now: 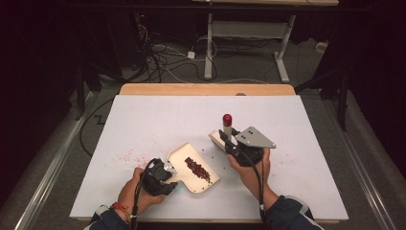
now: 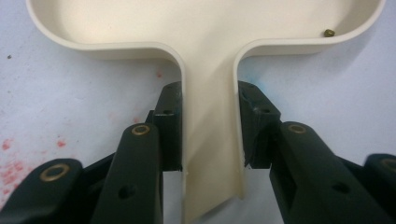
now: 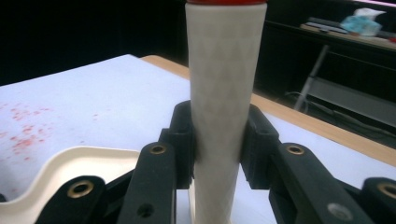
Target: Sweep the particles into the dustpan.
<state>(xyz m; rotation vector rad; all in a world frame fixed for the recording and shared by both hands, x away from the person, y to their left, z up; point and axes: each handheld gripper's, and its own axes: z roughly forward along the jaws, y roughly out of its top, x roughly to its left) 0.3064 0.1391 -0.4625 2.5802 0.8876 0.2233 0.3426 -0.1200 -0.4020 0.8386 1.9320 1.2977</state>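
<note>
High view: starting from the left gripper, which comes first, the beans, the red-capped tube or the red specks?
From the left gripper:
1. Beans, just right, in the tray.
2. Red specks, up-left on the table.
3. Red-capped tube, far right.

Looks like a lab or test room set up for recording. Dark curtained walls all around a white-covered table (image 1: pixel 143 124). Behind the table, tangled cables (image 1: pixel 163 60) and a white power adapter (image 1: pixel 191 54) on grey carpet, plus the metal legs of a bench (image 1: pixel 246 33).
</note>
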